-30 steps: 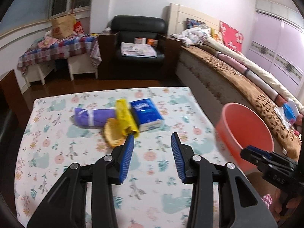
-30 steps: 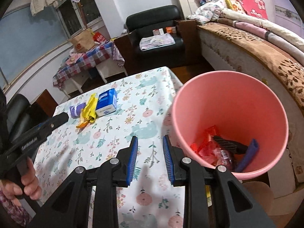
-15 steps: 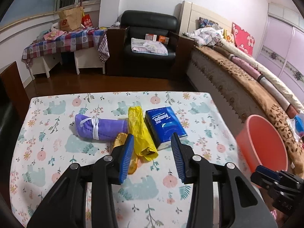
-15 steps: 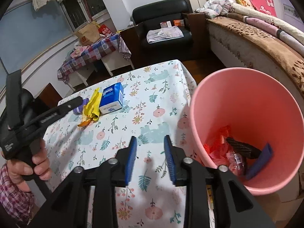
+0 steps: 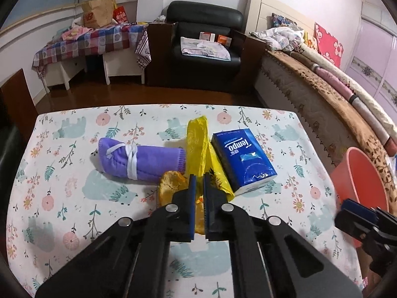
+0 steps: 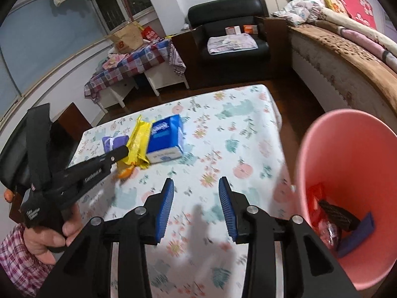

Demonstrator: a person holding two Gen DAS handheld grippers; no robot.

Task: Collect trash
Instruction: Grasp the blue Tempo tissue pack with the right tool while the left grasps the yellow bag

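Observation:
A yellow plastic wrapper (image 5: 201, 146) lies on the floral table (image 5: 74, 198) between a rolled purple cloth (image 5: 139, 160) and a blue Tempo tissue pack (image 5: 244, 157). My left gripper (image 5: 199, 183) is shut on the wrapper's near end, beside an orange crumpled piece (image 5: 171, 186). It also shows in the right wrist view (image 6: 124, 151), at the wrapper (image 6: 139, 141). My right gripper (image 6: 196, 193) is open and empty above the table, left of the pink bucket (image 6: 347, 164), which holds red wrappers and dark scraps.
The pink bucket (image 5: 357, 181) stands off the table's right edge. A bed (image 5: 322, 94) runs along the right. A black armchair (image 5: 206, 37) and a checked-cloth side table (image 5: 86, 44) stand beyond the far edge.
My left gripper moved forward to the yellow wrapper and closed on it. My right gripper opened wider and shifted left, away from the bucket.

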